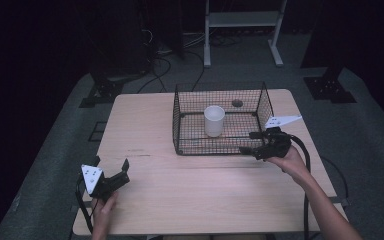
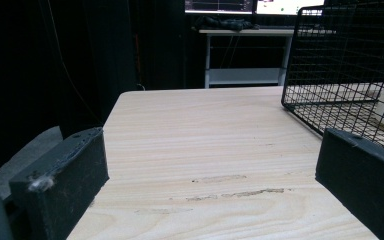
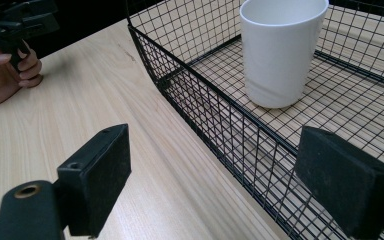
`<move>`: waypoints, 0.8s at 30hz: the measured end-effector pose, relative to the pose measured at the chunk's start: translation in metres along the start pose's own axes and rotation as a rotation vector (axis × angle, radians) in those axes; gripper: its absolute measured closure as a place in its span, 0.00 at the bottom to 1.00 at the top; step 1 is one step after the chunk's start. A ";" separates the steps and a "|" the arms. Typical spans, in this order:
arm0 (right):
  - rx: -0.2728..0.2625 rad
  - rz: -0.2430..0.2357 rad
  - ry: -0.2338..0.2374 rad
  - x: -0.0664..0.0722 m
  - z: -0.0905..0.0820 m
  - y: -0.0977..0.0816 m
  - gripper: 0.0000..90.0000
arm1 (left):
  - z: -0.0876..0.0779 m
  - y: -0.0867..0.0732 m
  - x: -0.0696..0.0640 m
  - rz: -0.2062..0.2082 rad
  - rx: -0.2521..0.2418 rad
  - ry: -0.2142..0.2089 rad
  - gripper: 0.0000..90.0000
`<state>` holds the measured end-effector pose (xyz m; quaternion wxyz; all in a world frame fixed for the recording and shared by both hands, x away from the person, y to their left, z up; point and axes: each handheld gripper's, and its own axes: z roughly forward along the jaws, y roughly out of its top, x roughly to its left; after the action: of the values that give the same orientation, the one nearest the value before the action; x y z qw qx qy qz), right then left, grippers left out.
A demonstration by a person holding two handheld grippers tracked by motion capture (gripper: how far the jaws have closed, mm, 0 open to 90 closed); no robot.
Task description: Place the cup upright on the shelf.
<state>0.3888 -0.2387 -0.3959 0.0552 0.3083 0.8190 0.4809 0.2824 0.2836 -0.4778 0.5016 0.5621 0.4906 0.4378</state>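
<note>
Nearest the person, the left gripper (image 1: 111,180) rests low at the table's (image 1: 190,200) front left corner, held in the left hand (image 1: 102,207), its jaws spread wide with nothing between them but bare wood. It points forward toward the wire basket (image 1: 180,135), well apart from it.

Farther in, the right gripper (image 1: 252,142) sits at the basket's near right corner, the right hand (image 1: 290,161) behind it and the forearm angling in from the lower right. Its jaws are also wide open and empty; in the right gripper view they seem to straddle the basket's near wall (image 3: 220,125), one jaw outside and one over the mesh, though I can't be sure either touches the wire.

Inside the basket stands a white cup (image 1: 214,120), upright, near the middle. A small dark spot (image 1: 237,103) lies beyond it, too small to identify.

The risk as I judge it: if the right gripper closes or pushes forward from here, it could catch the wire wall and drag the basket, tipping the cup.
</note>
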 end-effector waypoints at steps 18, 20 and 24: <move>0.002 0.014 -0.020 0.000 -0.010 -0.021 0.16 | 0.000 0.000 0.000 0.001 -0.002 0.000 0.00; -0.008 0.013 -0.028 0.001 -0.010 -0.024 0.16 | 0.000 0.000 0.000 0.001 -0.002 0.000 0.00; 0.002 0.017 -0.025 0.002 -0.012 -0.031 0.16 | 0.000 0.000 -0.001 0.002 -0.002 0.000 0.00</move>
<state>0.3684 -0.2568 -0.4149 0.0612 0.3212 0.8161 0.4766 0.2824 0.2831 -0.4779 0.5019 0.5620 0.4896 0.4388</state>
